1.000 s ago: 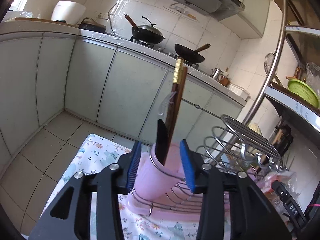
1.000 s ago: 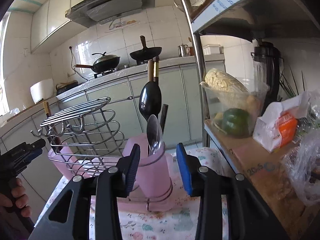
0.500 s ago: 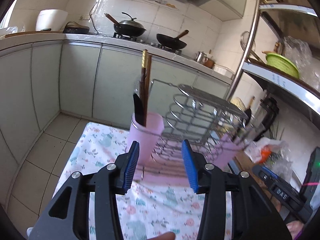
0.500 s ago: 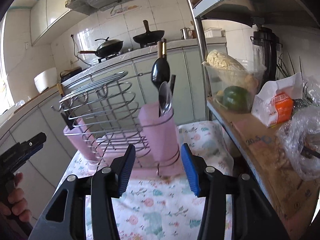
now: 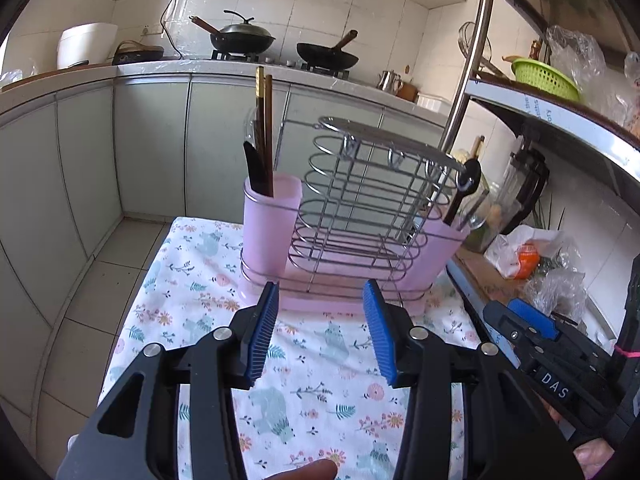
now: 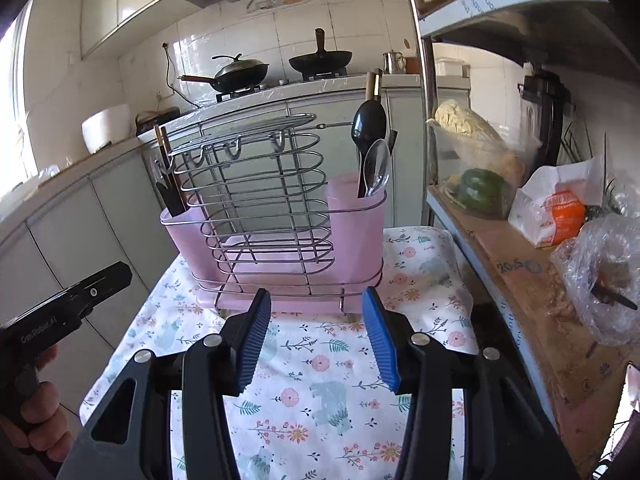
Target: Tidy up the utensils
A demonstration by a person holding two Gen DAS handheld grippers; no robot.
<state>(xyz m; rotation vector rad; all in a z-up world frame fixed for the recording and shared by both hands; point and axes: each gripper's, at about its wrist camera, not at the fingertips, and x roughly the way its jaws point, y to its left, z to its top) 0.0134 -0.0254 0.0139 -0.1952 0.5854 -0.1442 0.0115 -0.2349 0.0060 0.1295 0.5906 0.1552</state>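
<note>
Both grippers, left (image 5: 320, 330) and right (image 6: 316, 334), have backed off the rack (image 6: 272, 216) at the table's far edge, jaws half open and empty; utensils stand sorted, so withdraw straight, clear of the wires.

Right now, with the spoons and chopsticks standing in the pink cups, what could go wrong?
The chopsticks and the black spoon stand tall above their cups, so a bump from a claw could perhaps tip them out. The rack sits on a loose flowery cloth; tugging that cloth might slide or topple it.
</note>
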